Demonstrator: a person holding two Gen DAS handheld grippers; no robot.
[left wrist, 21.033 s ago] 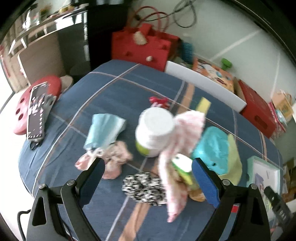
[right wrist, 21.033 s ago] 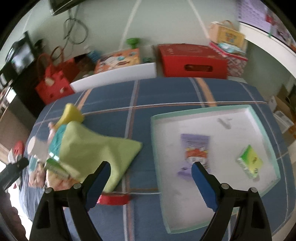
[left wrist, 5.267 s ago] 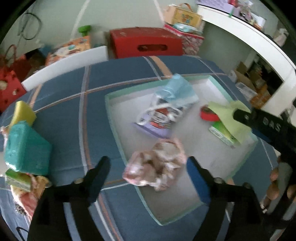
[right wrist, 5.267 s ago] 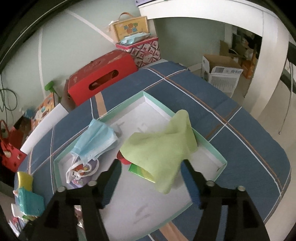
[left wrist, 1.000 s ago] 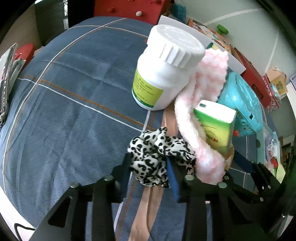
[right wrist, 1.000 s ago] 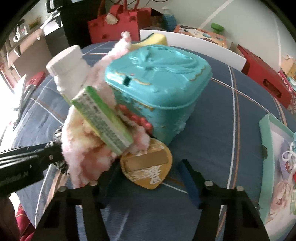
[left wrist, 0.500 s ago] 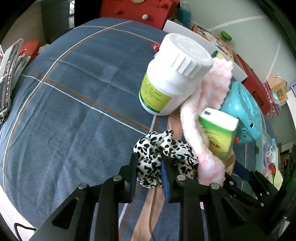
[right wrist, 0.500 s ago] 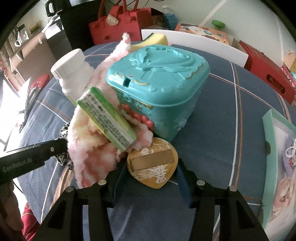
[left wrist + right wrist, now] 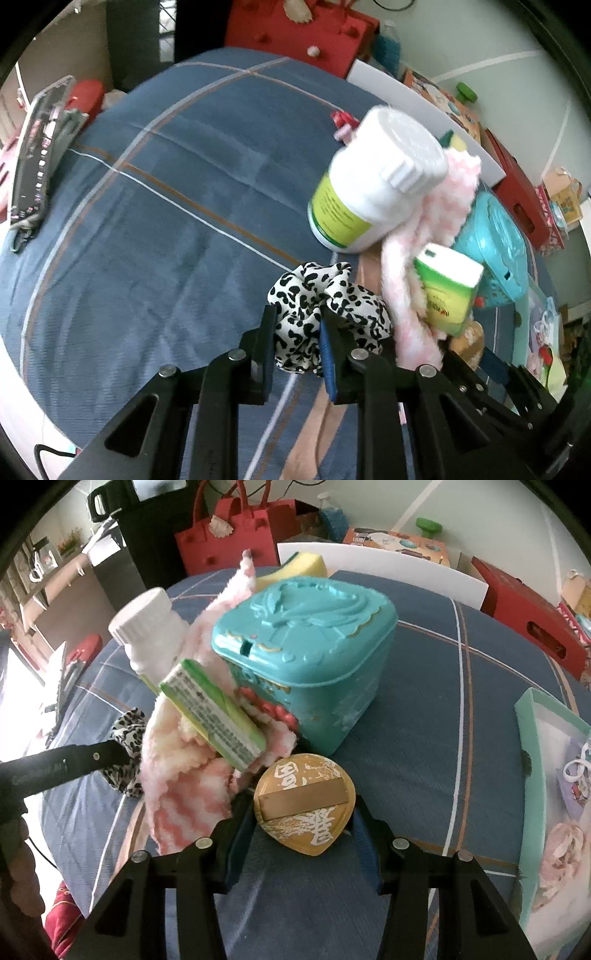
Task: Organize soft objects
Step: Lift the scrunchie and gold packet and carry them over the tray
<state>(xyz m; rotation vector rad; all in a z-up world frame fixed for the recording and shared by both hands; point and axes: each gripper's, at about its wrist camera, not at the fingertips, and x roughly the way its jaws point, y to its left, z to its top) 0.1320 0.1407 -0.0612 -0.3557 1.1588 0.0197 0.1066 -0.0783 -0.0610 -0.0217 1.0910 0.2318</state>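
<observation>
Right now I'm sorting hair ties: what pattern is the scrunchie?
Black-and-white leopard print scrunchie, clearest in the left wrist view.

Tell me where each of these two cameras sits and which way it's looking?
Left wrist: sits on the left gripper, looking down along its fingers at a leopard scrunchie pinched between them; no hand shows.
Right wrist: sits on the right gripper, looking down at a gold heart-shaped box between its fingers; a fingertip shows at the left edge.
Shared: white bottle, pink fluffy cloth, teal box, the scrunchie, blue tablecloth.
</observation>
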